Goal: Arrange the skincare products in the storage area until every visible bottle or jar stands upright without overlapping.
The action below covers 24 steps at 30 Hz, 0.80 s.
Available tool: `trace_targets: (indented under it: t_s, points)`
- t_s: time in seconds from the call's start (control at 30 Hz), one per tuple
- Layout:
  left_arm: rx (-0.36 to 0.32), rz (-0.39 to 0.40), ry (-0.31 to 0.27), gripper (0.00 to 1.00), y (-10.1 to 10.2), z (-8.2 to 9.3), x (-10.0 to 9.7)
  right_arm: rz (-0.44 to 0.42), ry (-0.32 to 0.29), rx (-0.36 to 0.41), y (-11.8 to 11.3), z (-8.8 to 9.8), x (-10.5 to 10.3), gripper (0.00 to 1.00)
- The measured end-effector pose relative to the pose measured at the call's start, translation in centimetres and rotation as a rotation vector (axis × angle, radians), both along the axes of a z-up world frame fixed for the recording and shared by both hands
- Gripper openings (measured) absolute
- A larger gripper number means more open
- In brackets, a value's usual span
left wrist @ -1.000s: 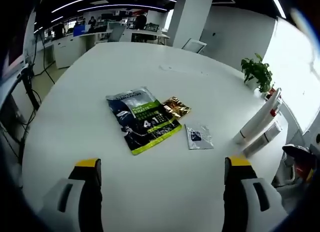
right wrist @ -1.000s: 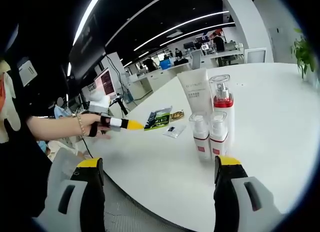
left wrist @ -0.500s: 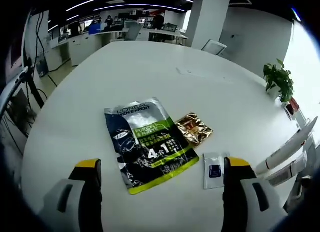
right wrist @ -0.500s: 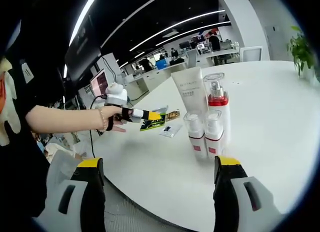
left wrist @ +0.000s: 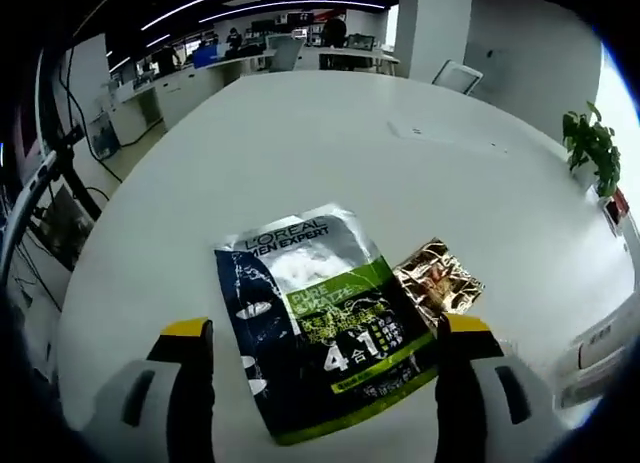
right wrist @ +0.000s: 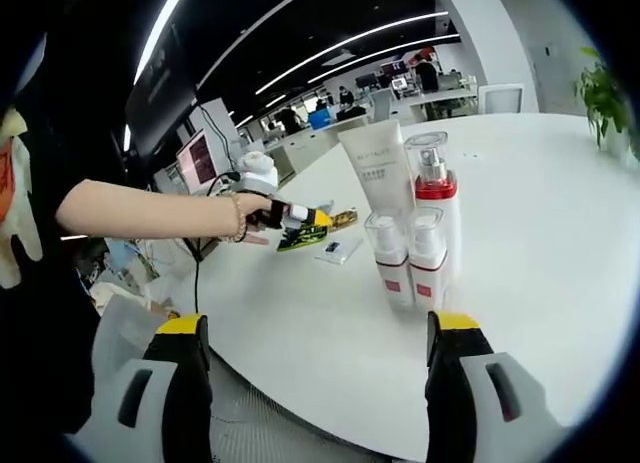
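Legible text, left gripper view: I read "L'OREAL MEN EXPERT" in dark capitals across the silver top of the flat sachet (left wrist: 325,323) lying on the worktop (left wrist: 300,153). On its green band I make out "PURE" and a second word too distorted for me to read, with Chinese characters below that I cannot resolve. Large white "4", a Chinese character, then "1" in the lower part of the same sachet. The gold foil packet (left wrist: 437,280) beside it carries no print I can read.

Right gripper view: the white tube (right wrist: 376,173) has a faint grey line of lettering near its top, too small for me to read. Red labels on the two small pump bottles (right wrist: 405,258) are illegible.
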<state>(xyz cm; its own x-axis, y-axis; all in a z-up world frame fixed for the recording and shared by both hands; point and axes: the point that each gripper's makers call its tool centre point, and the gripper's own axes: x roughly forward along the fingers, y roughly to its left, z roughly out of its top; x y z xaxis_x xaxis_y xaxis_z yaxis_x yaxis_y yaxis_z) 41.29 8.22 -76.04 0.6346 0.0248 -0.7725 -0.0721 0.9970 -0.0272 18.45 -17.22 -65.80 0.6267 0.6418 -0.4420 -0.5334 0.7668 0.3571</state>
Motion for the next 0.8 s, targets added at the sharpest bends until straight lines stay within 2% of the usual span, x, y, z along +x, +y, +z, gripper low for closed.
trace_targets:
  t_s: [0.03,0.17,0.23,0.33,0.4,0.43,0.5,0.57,0.63,0.7,0.8]
  points:
    - [-0.004,0.007,0.011,0.84,0.6,-0.9,0.7,0.002,0.002,-0.001,0.0,0.0,0.0,0.89]
    - [0.002,-0.005,0.008,0.85,0.4,-0.4,0.4,0.014,0.014,-0.005,0.2,-0.2,-0.2,0.89]
    - [0.025,-0.027,0.018,0.83,0.5,-0.8,0.4,0.018,0.013,-0.006,0.3,-0.2,-0.2,0.89]
    - [0.024,-0.035,0.005,0.8,0.5,-0.6,0.0,0.024,0.015,-0.006,0.4,-0.1,-0.4,0.89]
    - [0.027,-0.052,-0.005,0.71,0.8,-0.3,-0.3,0.031,0.013,-0.002,0.5,-0.1,-0.4,0.88]
    - [0.027,-0.055,-0.004,0.72,0.9,-0.5,0.2,0.035,0.014,-0.001,0.6,0.0,-0.4,0.88]
    - [0.028,-0.078,-0.009,0.71,0.8,-0.6,-0.7,0.041,0.013,-0.001,0.6,-0.1,-0.5,0.88]
    - [0.025,-0.082,-0.016,0.7,1.0,-0.7,-0.6,0.041,0.008,0.001,0.7,0.1,-0.5,0.88]
    - [0.027,-0.11,-0.036,0.66,1.0,-0.7,-0.7,0.039,0.004,0.001,0.6,0.1,-0.4,0.88]
    - [0.028,-0.105,-0.039,0.65,1.3,-0.8,-1.5,0.036,-0.002,0.001,0.6,0.2,-0.4,0.88]
    - [0.029,-0.111,-0.049,0.64,1.5,-0.8,-1.7,0.039,-0.004,-0.001,0.6,0.2,-0.5,0.87]
